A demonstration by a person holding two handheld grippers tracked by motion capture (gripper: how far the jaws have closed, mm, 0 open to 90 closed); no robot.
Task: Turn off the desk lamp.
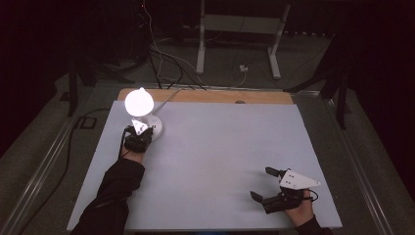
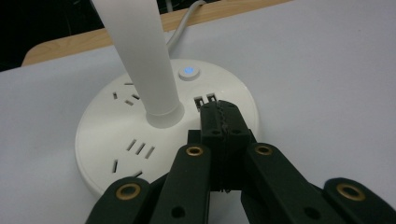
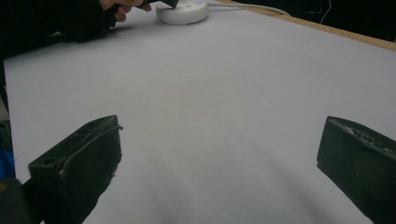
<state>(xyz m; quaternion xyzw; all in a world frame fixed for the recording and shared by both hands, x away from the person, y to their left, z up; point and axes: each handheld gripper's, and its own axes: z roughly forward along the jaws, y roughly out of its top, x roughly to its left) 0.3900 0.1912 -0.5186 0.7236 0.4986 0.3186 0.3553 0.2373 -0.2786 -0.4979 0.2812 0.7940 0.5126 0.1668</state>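
We keep the left gripper (image 2: 219, 114) shut and empty over the lamp base (image 2: 107, 140), a blunt tip for its button (image 2: 188, 72), while the right gripper (image 1: 269, 185) rests wide open, holding nothing.

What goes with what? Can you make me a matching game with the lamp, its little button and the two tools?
Things:
1. lamp head
2. button
3. left tool
4. right tool

States:
A. jaws wide apart, nothing between them
B. glowing bright white
C. jaws pressed together over the round lamp base
D. small blue light on top

Pairs: 1-B, 2-D, 3-C, 4-A
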